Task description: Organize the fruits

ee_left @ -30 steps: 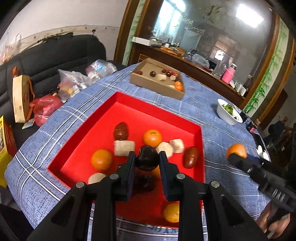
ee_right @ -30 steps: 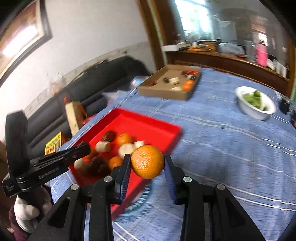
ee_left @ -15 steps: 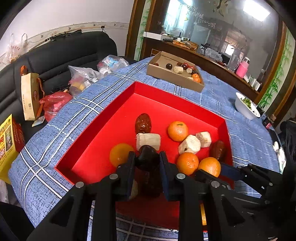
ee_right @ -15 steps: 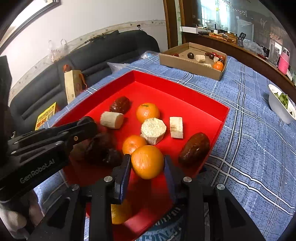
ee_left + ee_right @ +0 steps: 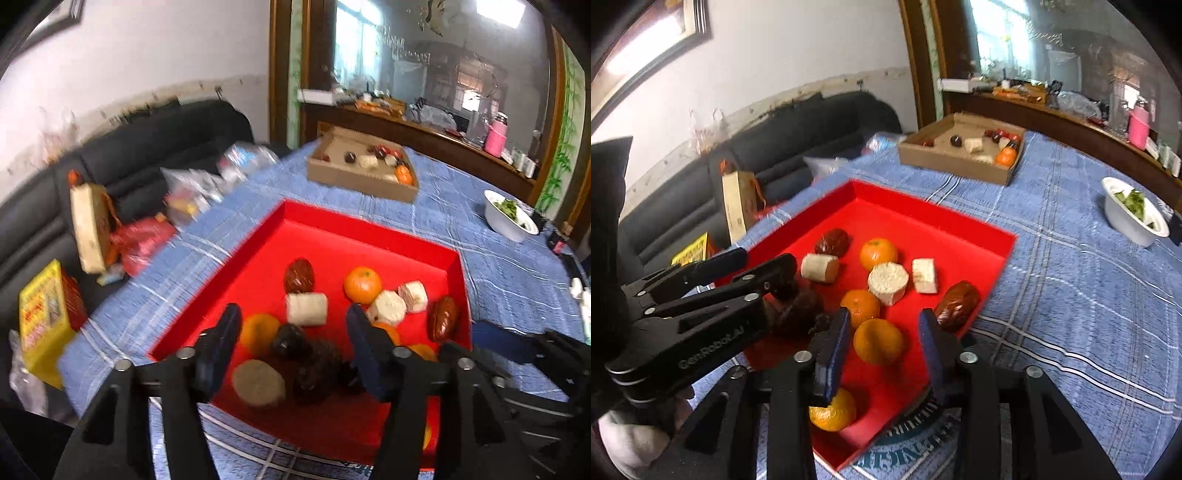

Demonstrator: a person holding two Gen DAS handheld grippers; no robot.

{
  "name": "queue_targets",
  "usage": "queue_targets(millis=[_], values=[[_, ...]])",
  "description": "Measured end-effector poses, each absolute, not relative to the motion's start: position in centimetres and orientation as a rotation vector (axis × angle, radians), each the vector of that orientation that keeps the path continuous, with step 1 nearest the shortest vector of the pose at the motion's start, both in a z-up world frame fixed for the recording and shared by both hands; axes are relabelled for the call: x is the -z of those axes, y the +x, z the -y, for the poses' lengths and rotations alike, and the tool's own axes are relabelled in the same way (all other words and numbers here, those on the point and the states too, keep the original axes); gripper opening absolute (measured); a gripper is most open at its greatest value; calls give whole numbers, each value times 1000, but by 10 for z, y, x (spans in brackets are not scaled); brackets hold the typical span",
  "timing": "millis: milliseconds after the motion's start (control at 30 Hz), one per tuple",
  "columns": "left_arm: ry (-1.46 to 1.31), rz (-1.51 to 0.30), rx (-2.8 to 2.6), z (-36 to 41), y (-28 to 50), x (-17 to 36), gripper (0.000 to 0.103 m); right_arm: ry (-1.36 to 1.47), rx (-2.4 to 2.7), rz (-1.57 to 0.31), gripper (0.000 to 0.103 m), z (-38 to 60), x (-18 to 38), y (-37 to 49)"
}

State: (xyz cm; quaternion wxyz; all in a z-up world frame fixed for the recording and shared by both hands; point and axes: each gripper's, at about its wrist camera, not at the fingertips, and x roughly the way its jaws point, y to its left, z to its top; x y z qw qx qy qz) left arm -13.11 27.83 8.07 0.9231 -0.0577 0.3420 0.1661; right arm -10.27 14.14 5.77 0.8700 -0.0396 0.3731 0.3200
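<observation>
A red tray [image 5: 332, 218] on the blue checked tablecloth holds oranges, dark fruits and pale cut pieces. In the left wrist view my left gripper [image 5: 292, 325] hangs over the tray's near part, its jaws opening. A dark round fruit [image 5: 290, 341] lies loose between them beside other dark fruit [image 5: 317, 369]. In the right wrist view my right gripper [image 5: 884, 321] is over the tray's [image 5: 923, 206] near right corner, jaws also opening. An orange [image 5: 878, 341] sits between them with a gap on each side. The left gripper [image 5: 762, 258] shows at the left.
A cardboard box [image 5: 362, 181] with more fruit stands at the table's far side. A white bowl of greens [image 5: 1134, 218] is at the far right. A black sofa [image 5: 147, 140] with bags and a yellow box [image 5: 44, 317] runs along the table's left edge.
Both grippers came over the red tray and their jaws parted. The dark fruit left the left jaws; the orange is no longer pressed by the right jaws.
</observation>
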Motion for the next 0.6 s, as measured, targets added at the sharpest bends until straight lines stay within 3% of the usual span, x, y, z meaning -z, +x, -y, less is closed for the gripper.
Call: queue_targets(millis=[167, 600], values=[[-17, -573, -483, -259, -147, -108, 97, -31, -606, -743, 53, -116, -68, -117], [-13, -580, -384, -227, -151, -125, 99, -53, -532, -678, 64, -92, -76, -144]])
